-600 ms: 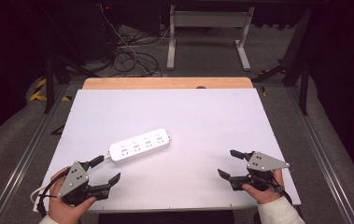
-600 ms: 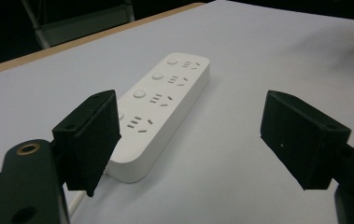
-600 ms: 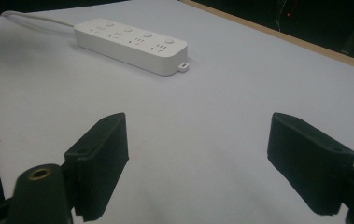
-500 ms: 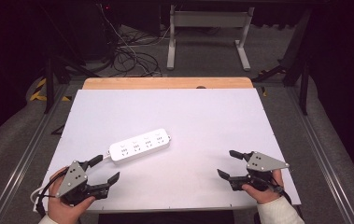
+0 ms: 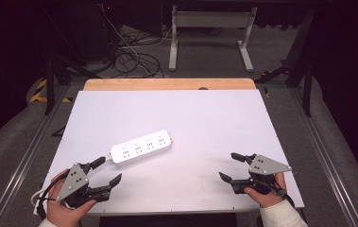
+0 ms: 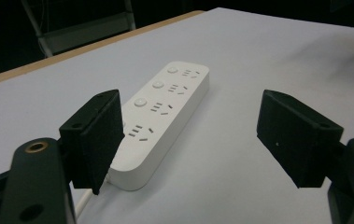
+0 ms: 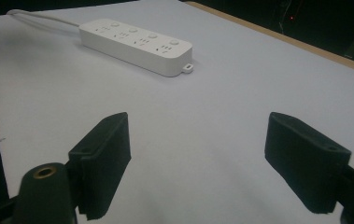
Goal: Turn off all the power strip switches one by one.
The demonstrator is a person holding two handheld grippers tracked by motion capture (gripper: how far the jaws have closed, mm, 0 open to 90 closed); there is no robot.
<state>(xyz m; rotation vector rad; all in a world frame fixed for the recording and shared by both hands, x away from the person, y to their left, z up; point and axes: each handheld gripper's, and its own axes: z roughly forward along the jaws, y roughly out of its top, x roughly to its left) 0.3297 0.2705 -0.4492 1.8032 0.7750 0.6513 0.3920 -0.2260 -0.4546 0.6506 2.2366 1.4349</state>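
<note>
A white power strip [image 5: 141, 147] with several sockets and round buttons lies at a slant on the white table top [image 5: 195, 118], left of centre. Its white cord runs off toward the near left. My left gripper [image 5: 107, 171] rests at the near left corner, jaws wide open and empty, one jaw just short of the strip's cord end. In the left gripper view the strip [image 6: 160, 116] lies right ahead, past the left jaw. My right gripper [image 5: 230, 166] sits at the near right, open and empty. The strip [image 7: 135, 44] lies far ahead in the right gripper view.
A wooden strip [image 5: 169, 84] edges the table's far side. Beyond it stand a metal frame leg [image 5: 245, 47] and a tangle of cables [image 5: 134, 59] on the floor. Grey rails [image 5: 30, 146] run along both table sides.
</note>
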